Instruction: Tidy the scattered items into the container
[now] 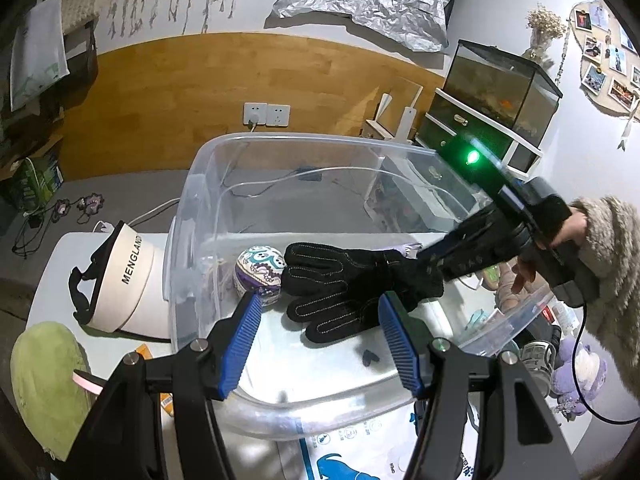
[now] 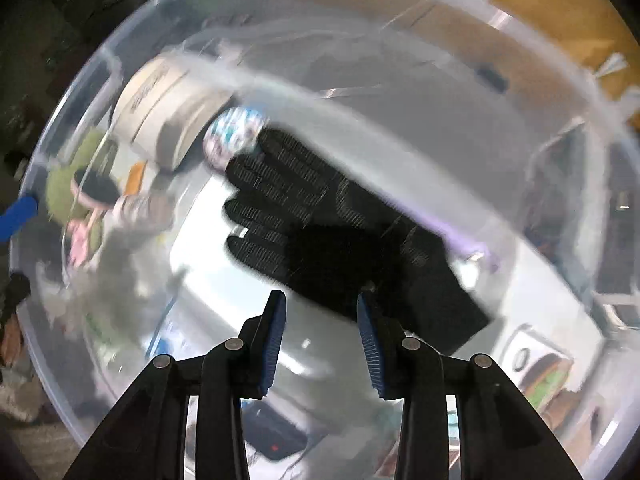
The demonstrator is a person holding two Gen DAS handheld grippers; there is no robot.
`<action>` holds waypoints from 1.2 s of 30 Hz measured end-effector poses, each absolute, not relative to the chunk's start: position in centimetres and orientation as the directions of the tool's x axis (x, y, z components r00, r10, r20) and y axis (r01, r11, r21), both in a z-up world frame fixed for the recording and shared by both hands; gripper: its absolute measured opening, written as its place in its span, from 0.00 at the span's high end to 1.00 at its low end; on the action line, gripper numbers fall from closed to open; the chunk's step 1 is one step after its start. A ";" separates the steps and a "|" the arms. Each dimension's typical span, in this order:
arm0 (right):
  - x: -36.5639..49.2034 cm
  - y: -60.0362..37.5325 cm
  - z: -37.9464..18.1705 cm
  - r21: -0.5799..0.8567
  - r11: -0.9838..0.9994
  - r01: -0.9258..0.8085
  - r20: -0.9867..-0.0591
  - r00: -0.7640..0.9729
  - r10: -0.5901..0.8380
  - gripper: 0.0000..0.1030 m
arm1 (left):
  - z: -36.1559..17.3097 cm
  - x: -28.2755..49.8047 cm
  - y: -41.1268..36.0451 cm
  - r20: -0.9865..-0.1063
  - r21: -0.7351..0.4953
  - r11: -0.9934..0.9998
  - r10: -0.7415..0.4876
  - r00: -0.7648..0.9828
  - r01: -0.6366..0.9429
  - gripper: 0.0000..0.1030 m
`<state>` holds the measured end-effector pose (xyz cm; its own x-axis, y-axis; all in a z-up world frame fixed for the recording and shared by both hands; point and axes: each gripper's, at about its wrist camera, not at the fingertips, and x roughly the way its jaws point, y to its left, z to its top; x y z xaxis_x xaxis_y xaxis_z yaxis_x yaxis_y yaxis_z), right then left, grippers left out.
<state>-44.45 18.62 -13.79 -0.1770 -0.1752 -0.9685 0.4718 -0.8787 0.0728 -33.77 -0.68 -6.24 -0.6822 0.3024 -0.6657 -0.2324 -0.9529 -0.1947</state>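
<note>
A clear plastic bin [image 1: 188,216] stands on the table. Inside it lie a black glove [image 1: 344,288] and a patterned ball [image 1: 258,270], touching each other. My left gripper [image 1: 320,344] is open and empty over the bin's near rim. My right gripper [image 2: 322,312] is open just above the glove [image 2: 320,232], with the glove's cuff lying under its right finger. In the left wrist view the right gripper's body [image 1: 500,220] reaches into the bin at the glove's cuff; its fingertips are hidden there. The ball [image 2: 234,136] lies beyond the glove's fingers.
A cream visor cap [image 1: 124,280] and a green plush item [image 1: 44,384] lie on the table left of the bin. A purple plush toy [image 1: 580,376] and small items sit to the right. A fish tank [image 1: 500,88] stands behind.
</note>
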 end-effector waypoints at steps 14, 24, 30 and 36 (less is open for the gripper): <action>-42.3 16.5 -12.0 -0.146 -0.949 0.280 -0.931 -0.363 0.036 0.64 | -5.3 -31.3 -1.0 -0.656 -0.177 -0.958 0.285 -0.699 -0.225 0.41; -39.2 14.2 -11.0 -0.284 -0.881 0.378 -0.866 -0.496 0.066 0.21 | -4.8 -29.6 -1.1 -0.651 -0.178 -0.956 0.291 -0.701 -0.231 0.41; -37.9 15.8 -9.5 -0.237 -0.900 0.365 -0.837 -0.547 -0.001 0.21 | -4.2 -28.4 -0.8 -0.647 -0.179 -0.954 0.298 -0.702 -0.240 0.41; -36.6 19.6 -5.5 -0.089 -0.955 0.281 -0.800 -0.592 -0.100 0.21 | -3.7 -27.1 -0.3 -0.641 -0.183 -0.951 0.309 -0.703 -0.251 0.41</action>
